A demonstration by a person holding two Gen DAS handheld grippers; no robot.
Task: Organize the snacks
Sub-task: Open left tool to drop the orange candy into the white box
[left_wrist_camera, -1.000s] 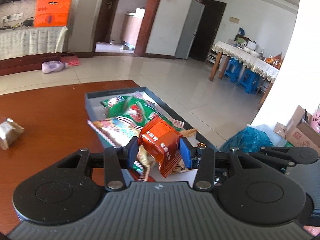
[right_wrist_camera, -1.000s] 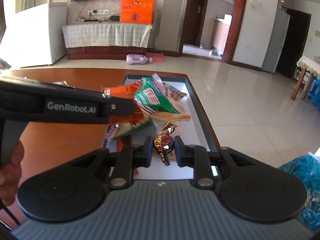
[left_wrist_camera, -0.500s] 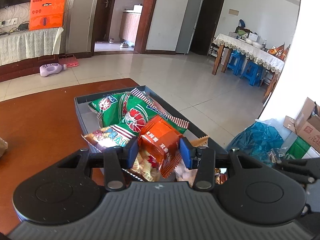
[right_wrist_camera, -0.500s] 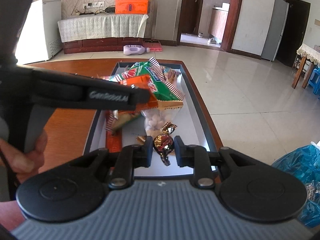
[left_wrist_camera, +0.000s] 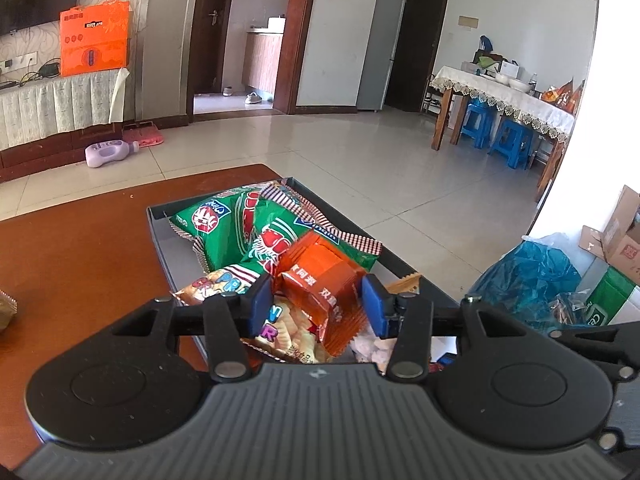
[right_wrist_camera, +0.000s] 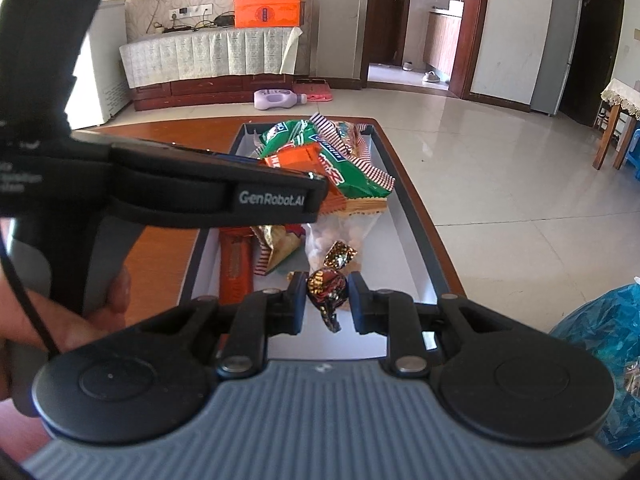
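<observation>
My left gripper [left_wrist_camera: 316, 300] holds an orange snack packet [left_wrist_camera: 320, 280] between its blue pads, just above the snack pile in the dark tray [left_wrist_camera: 156, 232]; its jaws are opening. Green shrimp-chip bags [left_wrist_camera: 240, 232] and a puffed-snack bag [left_wrist_camera: 288, 328] lie under it. My right gripper [right_wrist_camera: 326, 300] is shut on a foil-wrapped candy [right_wrist_camera: 326, 286] over the near end of the tray [right_wrist_camera: 424, 248]. In the right wrist view the left tool's black side [right_wrist_camera: 240, 196] crosses the picture, with the orange packet [right_wrist_camera: 296, 160] at its tip.
The tray lies at the right end of a red-brown table [left_wrist_camera: 80, 240]. A small wrapped snack [left_wrist_camera: 6, 312] sits at the table's left edge. A blue plastic bag [left_wrist_camera: 532, 276] and a cardboard box [left_wrist_camera: 624, 232] stand on the floor to the right. A hand [right_wrist_camera: 100, 312] grips the left tool.
My left gripper has carried the orange packet farther over the tray's snack pile, and its pads have spread slightly. The right gripper keeps still with the candy.
</observation>
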